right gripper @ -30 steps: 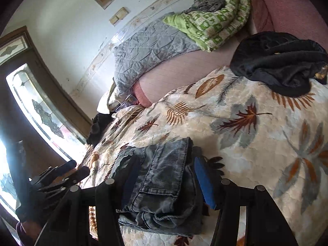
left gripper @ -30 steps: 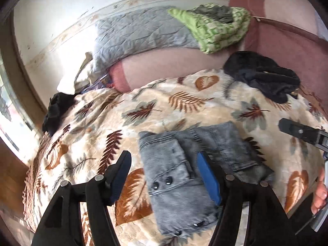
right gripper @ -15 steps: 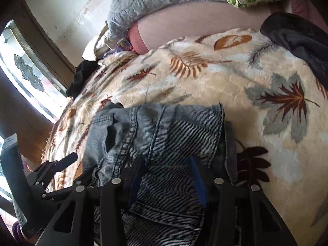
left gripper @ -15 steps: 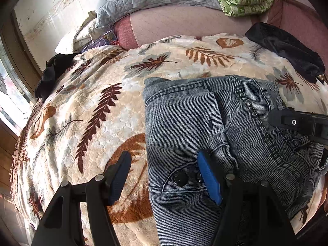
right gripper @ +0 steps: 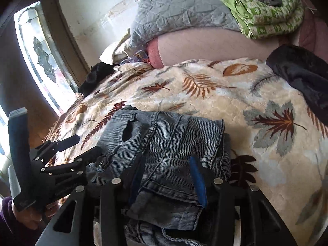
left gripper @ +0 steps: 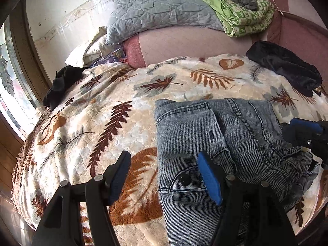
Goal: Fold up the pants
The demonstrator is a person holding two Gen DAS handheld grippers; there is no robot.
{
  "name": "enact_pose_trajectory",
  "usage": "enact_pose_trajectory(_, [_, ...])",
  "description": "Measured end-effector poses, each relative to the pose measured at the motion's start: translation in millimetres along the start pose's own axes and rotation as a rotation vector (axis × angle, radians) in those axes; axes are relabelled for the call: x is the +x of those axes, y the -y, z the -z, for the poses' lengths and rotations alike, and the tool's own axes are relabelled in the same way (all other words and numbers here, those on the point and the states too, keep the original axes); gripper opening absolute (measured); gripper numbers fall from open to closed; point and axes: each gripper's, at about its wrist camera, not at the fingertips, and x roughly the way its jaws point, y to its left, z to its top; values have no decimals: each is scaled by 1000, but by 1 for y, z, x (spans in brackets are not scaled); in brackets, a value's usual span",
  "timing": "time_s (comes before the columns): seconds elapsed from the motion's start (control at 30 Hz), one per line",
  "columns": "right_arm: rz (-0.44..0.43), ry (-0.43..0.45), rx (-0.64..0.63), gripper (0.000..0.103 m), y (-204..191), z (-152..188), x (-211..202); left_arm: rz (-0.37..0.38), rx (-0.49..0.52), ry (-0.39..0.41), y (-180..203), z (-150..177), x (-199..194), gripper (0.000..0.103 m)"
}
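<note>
From my left wrist camera, the left gripper (left gripper: 164,176) stood apart, one finger over the leaf-print blanket (left gripper: 98,123), the other over the pants (left gripper: 225,139), clamping nothing. The grey denim lay near the bed's front edge as a compact bundle, buttons showing, so I judged most folds already made.

Over on the right wrist view, the right gripper (right gripper: 167,176) had just been narrowing with a thick denim fold between its fingers; whether the pads bit yet, I couldn't tell. The near edge still looked rumpled, so I reckoned a final fold or tidy-up remained.
</note>
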Motion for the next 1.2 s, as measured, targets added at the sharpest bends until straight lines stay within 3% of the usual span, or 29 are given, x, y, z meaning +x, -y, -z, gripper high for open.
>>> enact_pose_trajectory(0.1, [-22,30,-14,48,-7,1,-11,-4,-19,18,-6,-3,-6,69])
enact_pose_trajectory(0.37, [8,-80,-49,49,-16,24,6,-15,-42,14,-14,-2,-4,69])
enact_pose_trajectory(0.6, [-6,-116,-49,50,-10,29,16,-29,-27,-11,-12,2,5,68])
enact_pose_trajectory(0.8, [-42,-84,-8,53,-3,22,5,-44,-40,-10,-13,0,8,69])
enact_pose_trajectory(0.97, [-41,-8,53,68,14,13,-13,-47,-37,-7,-10,-2,10,69])
enact_pose_trajectory(1.2, [-24,0,147,69,41,9,-18,-47,-33,-8,-5,-3,12,69])
